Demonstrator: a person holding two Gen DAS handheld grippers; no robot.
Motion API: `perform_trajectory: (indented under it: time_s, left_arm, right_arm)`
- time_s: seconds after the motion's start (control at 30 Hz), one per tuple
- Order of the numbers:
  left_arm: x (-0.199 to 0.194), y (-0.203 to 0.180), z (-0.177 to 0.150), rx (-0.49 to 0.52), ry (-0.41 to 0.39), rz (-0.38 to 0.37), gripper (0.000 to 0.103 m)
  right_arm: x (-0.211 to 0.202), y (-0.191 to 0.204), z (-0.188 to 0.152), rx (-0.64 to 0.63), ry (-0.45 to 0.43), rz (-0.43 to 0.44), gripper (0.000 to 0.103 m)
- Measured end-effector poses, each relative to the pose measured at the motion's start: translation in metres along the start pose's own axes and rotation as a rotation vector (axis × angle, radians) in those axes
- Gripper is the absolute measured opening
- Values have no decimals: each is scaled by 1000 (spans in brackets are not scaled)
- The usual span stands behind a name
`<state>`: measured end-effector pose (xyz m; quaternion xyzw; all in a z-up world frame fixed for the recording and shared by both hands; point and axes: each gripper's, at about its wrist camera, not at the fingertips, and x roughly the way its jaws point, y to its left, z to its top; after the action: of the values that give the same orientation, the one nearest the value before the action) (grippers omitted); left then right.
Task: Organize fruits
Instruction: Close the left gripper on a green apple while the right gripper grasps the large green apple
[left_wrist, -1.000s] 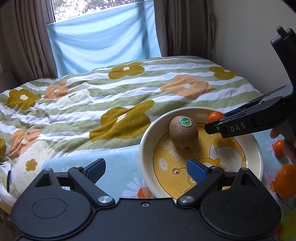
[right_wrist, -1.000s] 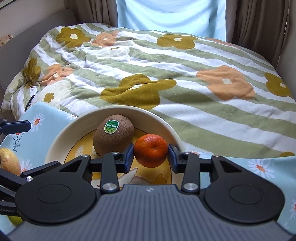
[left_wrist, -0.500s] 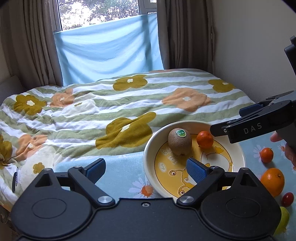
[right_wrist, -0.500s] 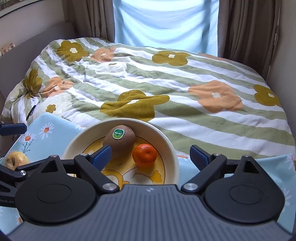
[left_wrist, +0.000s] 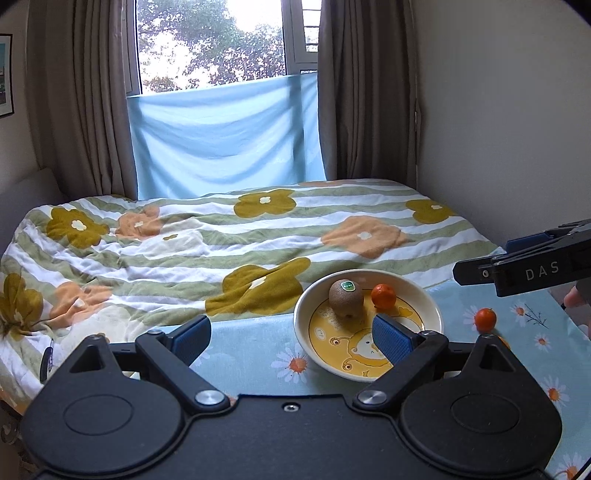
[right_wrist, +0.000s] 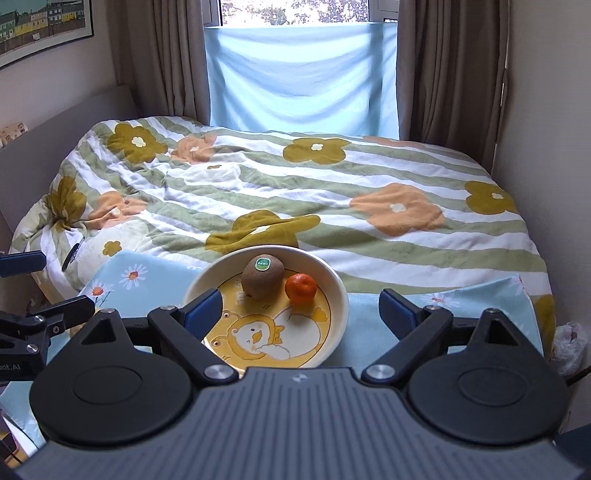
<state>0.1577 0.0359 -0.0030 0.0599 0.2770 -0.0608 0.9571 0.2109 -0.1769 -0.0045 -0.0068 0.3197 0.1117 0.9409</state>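
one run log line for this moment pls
left hand-held gripper: open, empty | right hand-held gripper: open, empty | bowl: kiwi, mandarin | loose mandarin on tablecloth

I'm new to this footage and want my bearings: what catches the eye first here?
The round bowl with a yellow duck cartoon stands on the daisy-print tablecloth, holding a kiwi with a green sticker and a mandarin just beside it. Behind spreads a bed with a flower-patterned striped duvet. Both grippers, left and right, are open and empty.
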Motion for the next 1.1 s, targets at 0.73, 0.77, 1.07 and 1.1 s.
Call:
perform_trajectory:
  time_s: [0.73,0.77,1.07,1.1]
  left_arm:
    - [-34,-6,-72,36,55,-55,96]
    - [-29,-7,-76,34,66,-47,96]
    - [23,-12,-102,31,135,-33,95]
    - [28,-13,-103,34,143,-31,94]
  right_arm:
    - [-83,23,-120,89,58,-136,103]
    - [-80,22,-124,84,65,-137,103]
    - [-39,12,-162,68,107,-145,103]
    - [-34,10,-164,66,113,-147,103]
